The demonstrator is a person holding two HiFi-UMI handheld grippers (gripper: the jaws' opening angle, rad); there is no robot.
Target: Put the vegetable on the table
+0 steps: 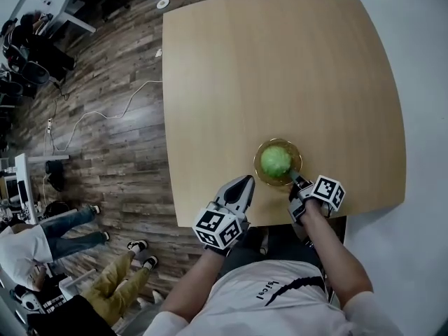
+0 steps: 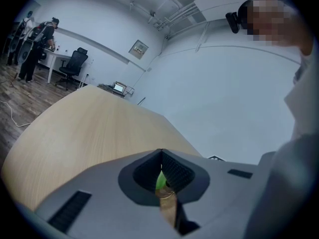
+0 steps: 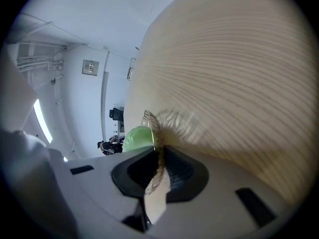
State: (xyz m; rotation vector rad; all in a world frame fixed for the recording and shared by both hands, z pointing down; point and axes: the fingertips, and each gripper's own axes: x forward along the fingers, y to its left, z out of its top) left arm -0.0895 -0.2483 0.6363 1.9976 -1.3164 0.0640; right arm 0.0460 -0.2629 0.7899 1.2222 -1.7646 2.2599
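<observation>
At near table (image 1: 280, 68) edge: green vegetable (image 1: 276, 160) sits inside glass bowl (image 1: 260, 174).
Right gripper (image 1: 295, 180) is clamped on the bowl's rim, bowl resting on the tabletop. Left gripper (image 1: 243, 185) sits just left of the bowl, jaws pressed together, nothing between them.

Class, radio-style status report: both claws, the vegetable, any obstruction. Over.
Left claw shut, empty, beside glass bowl. Right claw shut on bowl rim. Green vegetable sits in bowl, not yet on bare table. No obstruction seen.
</observation>
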